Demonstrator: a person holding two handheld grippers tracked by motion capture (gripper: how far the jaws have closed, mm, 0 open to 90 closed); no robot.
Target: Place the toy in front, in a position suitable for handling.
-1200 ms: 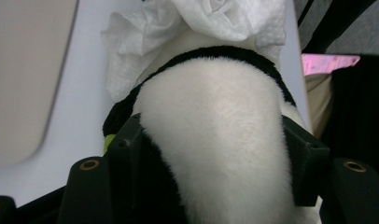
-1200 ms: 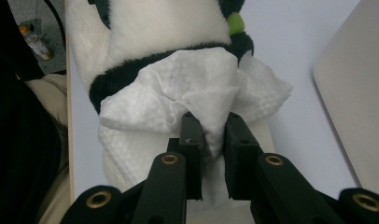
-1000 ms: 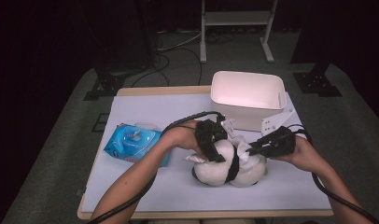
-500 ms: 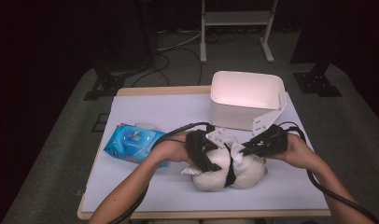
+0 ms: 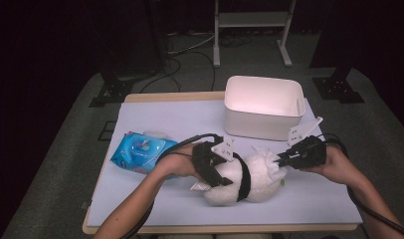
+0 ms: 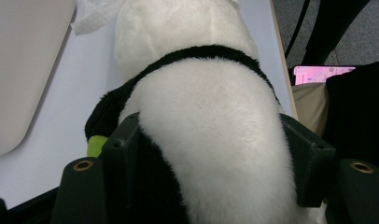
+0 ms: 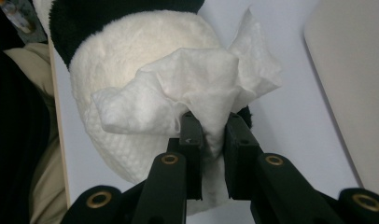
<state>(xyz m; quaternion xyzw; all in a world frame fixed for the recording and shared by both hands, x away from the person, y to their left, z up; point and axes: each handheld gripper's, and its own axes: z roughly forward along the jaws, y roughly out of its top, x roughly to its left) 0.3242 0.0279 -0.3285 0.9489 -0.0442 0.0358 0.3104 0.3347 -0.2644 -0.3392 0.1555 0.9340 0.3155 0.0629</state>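
A black-and-white plush toy is clamped between the jaws of the left tool on the desk, while a crumpled white wipe, pinched by the right tool, is pressed against the toy's far end.

No legible text anywhere; print on blue wipes pack too small and blurred to read; lines on pink screen beyond table edge also unreadable; no brands, numbers or signs made out
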